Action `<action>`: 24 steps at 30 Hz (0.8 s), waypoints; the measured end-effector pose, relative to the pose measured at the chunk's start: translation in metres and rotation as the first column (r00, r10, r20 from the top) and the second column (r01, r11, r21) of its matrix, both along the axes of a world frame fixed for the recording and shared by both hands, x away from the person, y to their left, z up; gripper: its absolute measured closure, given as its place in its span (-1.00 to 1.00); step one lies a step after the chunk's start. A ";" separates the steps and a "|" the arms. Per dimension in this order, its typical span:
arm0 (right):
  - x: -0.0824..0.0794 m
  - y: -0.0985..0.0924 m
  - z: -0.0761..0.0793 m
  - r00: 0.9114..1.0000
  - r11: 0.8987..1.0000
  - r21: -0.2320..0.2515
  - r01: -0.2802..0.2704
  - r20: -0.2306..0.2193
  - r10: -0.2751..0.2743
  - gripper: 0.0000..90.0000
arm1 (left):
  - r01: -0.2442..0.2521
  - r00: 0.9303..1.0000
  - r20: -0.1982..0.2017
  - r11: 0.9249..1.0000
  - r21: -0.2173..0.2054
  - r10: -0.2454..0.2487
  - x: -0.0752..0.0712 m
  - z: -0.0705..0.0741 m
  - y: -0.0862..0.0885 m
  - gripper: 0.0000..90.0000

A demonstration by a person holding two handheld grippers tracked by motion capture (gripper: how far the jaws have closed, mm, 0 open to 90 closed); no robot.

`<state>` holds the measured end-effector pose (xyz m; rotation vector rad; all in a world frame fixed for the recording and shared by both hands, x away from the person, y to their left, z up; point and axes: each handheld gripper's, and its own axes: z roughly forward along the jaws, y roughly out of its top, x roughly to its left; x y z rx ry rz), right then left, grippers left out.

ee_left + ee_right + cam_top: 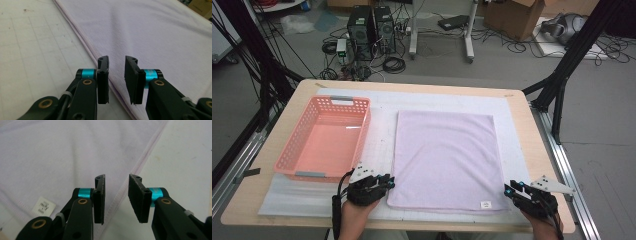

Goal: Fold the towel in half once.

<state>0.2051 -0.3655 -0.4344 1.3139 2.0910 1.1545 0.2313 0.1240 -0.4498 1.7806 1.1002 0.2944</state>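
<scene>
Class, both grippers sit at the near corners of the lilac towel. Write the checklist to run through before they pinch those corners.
1. Towel lies flat, unfolded: ok.
2. Left gripper open, near left edge between its jaws: ok.
3. Right gripper open, near right edge between its jaws: ok.
4. Pads pressing cloth yet: not ok, gaps show.
5. Pink basket clear of towel: ok.
6. Jaws low enough to catch the hem: cannot tell.

The towel (444,157) is plain pale lilac, with a white label (44,206) left of the right jaws. The basket (292,152) is salmon pink with perforated walls. The mat (30,45) left of the left jaws is white, faintly gridded.
</scene>
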 end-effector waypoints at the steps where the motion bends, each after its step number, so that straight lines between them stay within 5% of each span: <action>1: -0.003 -0.001 -0.001 1.000 1.000 0.009 0.000 -0.006 0.000 0.48 | -0.001 1.000 -0.004 1.000 -0.003 0.001 -0.004 0.000 0.001 0.60; 8: -0.019 0.001 -0.008 0.998 0.999 -0.016 -0.050 -0.044 0.050 0.54 | 0.019 0.999 -0.037 1.000 -0.005 -0.019 -0.020 -0.005 0.000 0.60; 12: -0.021 0.005 -0.015 0.995 0.998 -0.030 -0.063 -0.081 0.060 0.60 | 0.026 0.999 -0.039 0.999 0.039 -0.024 -0.025 -0.007 -0.006 0.60; 19: -0.023 0.008 -0.013 0.996 0.996 -0.058 -0.066 -0.069 0.062 0.90 | 0.017 1.000 0.000 0.994 0.106 -0.017 -0.031 -0.005 -0.009 0.89; 24: -0.027 0.006 -0.005 0.998 0.996 -0.062 -0.061 -0.039 0.059 0.92 | 0.013 0.999 0.035 0.998 0.069 -0.015 -0.036 0.004 -0.006 0.91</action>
